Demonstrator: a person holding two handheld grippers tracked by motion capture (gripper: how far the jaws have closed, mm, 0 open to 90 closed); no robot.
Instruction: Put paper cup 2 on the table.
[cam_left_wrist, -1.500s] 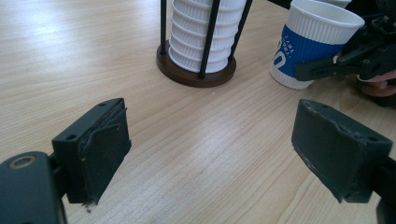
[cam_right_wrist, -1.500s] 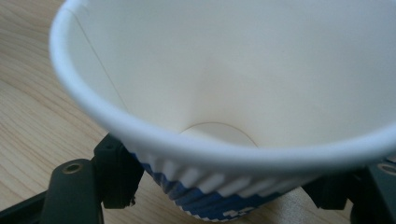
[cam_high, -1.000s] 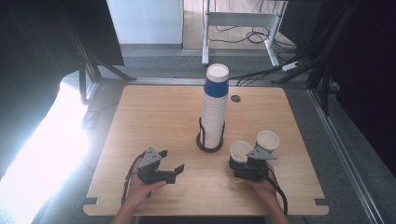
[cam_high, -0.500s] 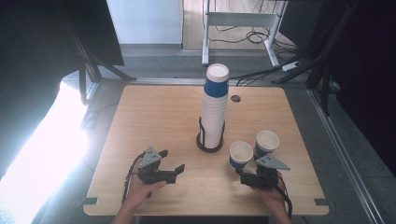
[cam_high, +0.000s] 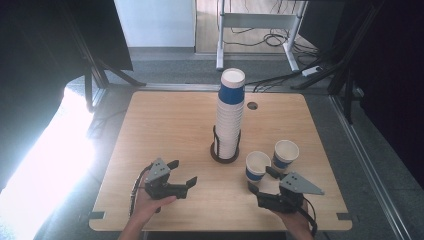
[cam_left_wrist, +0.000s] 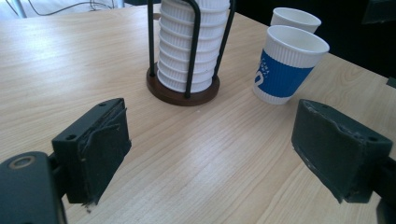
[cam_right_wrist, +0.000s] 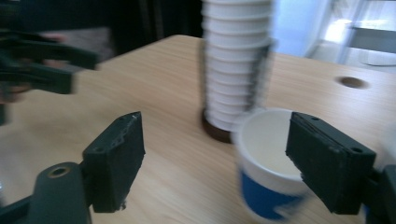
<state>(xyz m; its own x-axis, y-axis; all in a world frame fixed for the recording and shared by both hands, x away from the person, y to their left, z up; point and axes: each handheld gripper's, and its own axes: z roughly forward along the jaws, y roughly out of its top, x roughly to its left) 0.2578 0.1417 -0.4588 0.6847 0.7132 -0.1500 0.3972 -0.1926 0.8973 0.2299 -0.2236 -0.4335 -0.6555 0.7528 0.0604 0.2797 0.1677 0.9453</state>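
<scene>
A tall stack of white paper cups (cam_high: 230, 117) with a blue-banded one on top stands in a black wire holder (cam_high: 225, 152) at mid-table. Two single blue-banded cups stand upright to its right, the nearer cup (cam_high: 257, 166) and the farther cup (cam_high: 285, 154). My right gripper (cam_high: 262, 181) hovers just short of the nearer cup (cam_right_wrist: 266, 172); its jaws have just been closing, stand open, and hold nothing. My left gripper (cam_high: 183, 172) rests open and empty at the front left, facing the holder (cam_left_wrist: 183, 91) and the nearer cup (cam_left_wrist: 285, 65).
The wooden table (cam_high: 165, 125) has a small round hole (cam_high: 252, 106) behind the stack. A desk frame with cables (cam_high: 260, 35) stands on the floor beyond the far edge. Bright light falls on the floor at the left.
My right gripper let go of the nearer cup, which stays standing, then drew back toward the near edge and rose. The left gripper has kept still.
</scene>
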